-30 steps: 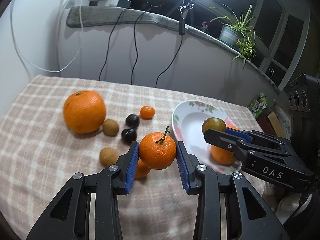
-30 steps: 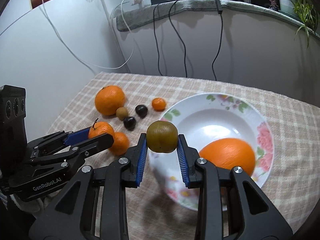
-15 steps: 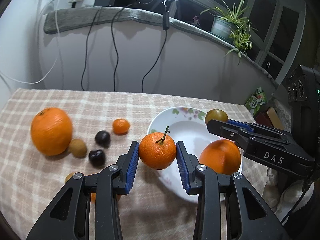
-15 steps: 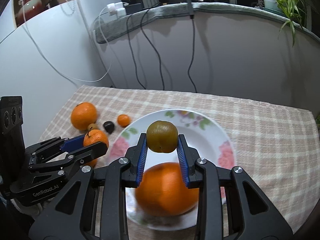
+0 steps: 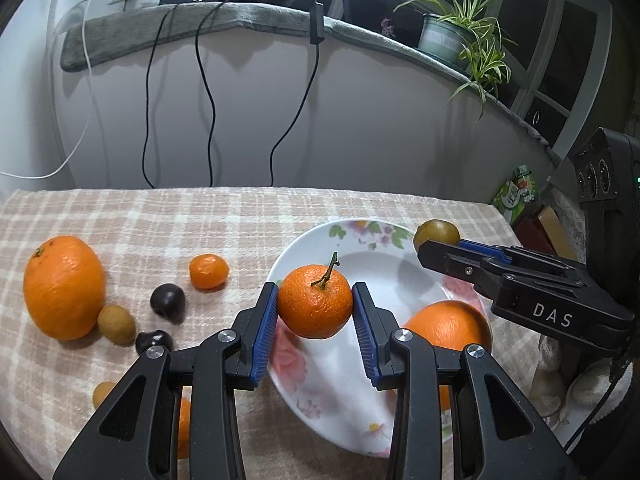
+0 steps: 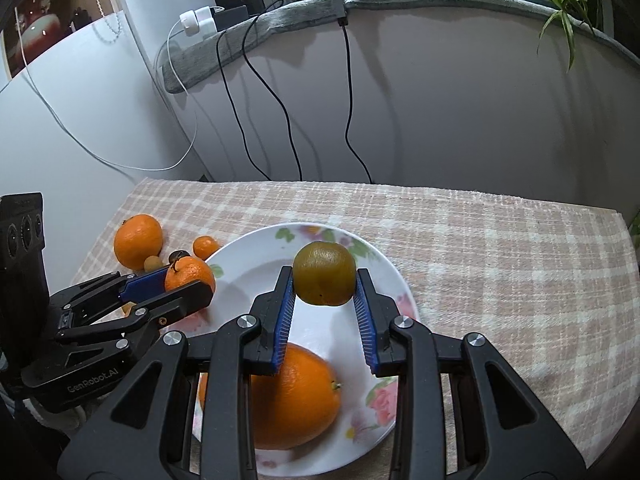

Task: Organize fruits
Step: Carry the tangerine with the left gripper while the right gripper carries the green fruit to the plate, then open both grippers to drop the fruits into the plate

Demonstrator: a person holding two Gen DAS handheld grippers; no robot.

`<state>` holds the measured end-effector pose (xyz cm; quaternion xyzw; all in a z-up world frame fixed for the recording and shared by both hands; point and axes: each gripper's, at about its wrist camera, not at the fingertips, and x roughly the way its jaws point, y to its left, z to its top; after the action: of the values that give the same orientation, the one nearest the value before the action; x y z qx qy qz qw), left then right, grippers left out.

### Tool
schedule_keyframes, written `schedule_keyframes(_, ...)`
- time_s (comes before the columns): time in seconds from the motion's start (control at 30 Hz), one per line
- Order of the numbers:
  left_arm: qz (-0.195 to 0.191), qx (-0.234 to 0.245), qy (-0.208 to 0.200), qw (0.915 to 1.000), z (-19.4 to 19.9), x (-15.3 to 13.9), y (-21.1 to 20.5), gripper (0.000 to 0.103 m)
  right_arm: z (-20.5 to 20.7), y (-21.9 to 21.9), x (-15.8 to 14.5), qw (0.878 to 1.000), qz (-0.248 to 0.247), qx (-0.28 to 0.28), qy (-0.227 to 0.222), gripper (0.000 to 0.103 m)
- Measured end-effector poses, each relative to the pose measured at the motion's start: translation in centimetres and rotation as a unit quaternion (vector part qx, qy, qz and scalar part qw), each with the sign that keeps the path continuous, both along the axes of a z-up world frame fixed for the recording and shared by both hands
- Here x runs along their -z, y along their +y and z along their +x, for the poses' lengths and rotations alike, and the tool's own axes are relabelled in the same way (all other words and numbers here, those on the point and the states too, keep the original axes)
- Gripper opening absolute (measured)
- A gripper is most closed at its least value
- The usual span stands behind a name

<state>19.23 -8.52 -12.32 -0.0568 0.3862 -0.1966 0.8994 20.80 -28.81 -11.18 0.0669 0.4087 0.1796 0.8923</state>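
My left gripper [image 5: 315, 306] is shut on a stemmed mandarin [image 5: 315, 300], held above the left rim of the flowered white plate [image 5: 384, 264]. My right gripper [image 6: 325, 286] is shut on a greenish-brown round fruit [image 6: 324, 278], hanging over the middle of the plate [image 6: 256, 256]. From the left wrist view the right gripper [image 5: 438, 240] reaches in from the right with that fruit [image 5: 436, 232]. In the right wrist view the left gripper [image 6: 188, 280] shows at the plate's left edge with its mandarin [image 6: 190, 274]. A large orange [image 6: 292, 396] lies in the plate's near part.
On the checked cloth left of the plate lie a big orange [image 5: 64, 286], a small mandarin [image 5: 209, 271], two dark plums [image 5: 168, 300], a brown kiwi-like fruit [image 5: 116, 324] and more small fruit near the front edge. Cables hang down the back wall. A potted plant [image 5: 460, 36] stands on the ledge.
Both grippers have carried their fruit to the right, from over the loose fruit and plate edge to above the plate. The grips have not changed.
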Motion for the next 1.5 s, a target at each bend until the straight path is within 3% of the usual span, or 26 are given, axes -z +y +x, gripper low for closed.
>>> schedule_keyframes(0.53, 0.01, 0.007, -0.004, 0.9999, 0.1, -0.2, -0.7, 0.037, 0.3, -0.1, 0.6, 1.0, 0.004, 0.0, 0.012, 0.032)
schedule_keyframes(0.63, 0.009, 0.008, -0.009, 0.9999, 0.0, -0.4, -0.8, 0.05, 0.2, 0.0, 0.6, 1.0, 0.001, 0.003, 0.013, 0.033)
schedule_keyframes(0.7, 0.007, 0.007, -0.013, 0.9999, 0.0, -0.6, -0.7, 0.054, 0.2, -0.2, 0.6, 1.0, 0.001, 0.005, 0.014, 0.042)
schedule_keyframes(0.77, 0.007, 0.007, -0.015, 0.9998, 0.0, -0.7, -0.7, 0.054, 0.1, -0.3, 0.4, 1.0, 0.003, 0.011, 0.008, 0.062)
schedule_keyframes(0.97, 0.006, 0.006, -0.015, 0.9999, -0.1, -0.7, -0.5, 0.056, 0.0, -0.6, -0.3, 1.0, 0.005, 0.016, -0.001, 0.064)
schedule_keyframes(1.23, 0.005, 0.005, -0.022, 0.9997, -1.0, -1.4, -0.1, 0.058, -0.7, -0.5, -0.9, 1.0, 0.004, 0.021, -0.008, 0.078)
schedule_keyframes(1.5, -0.005, 0.001, -0.03, 0.9995, -2.5, -2.2, 1.1, 0.058, -2.1, 0.0, -2.2, 1.0, 0.006, 0.019, -0.019, 0.079)
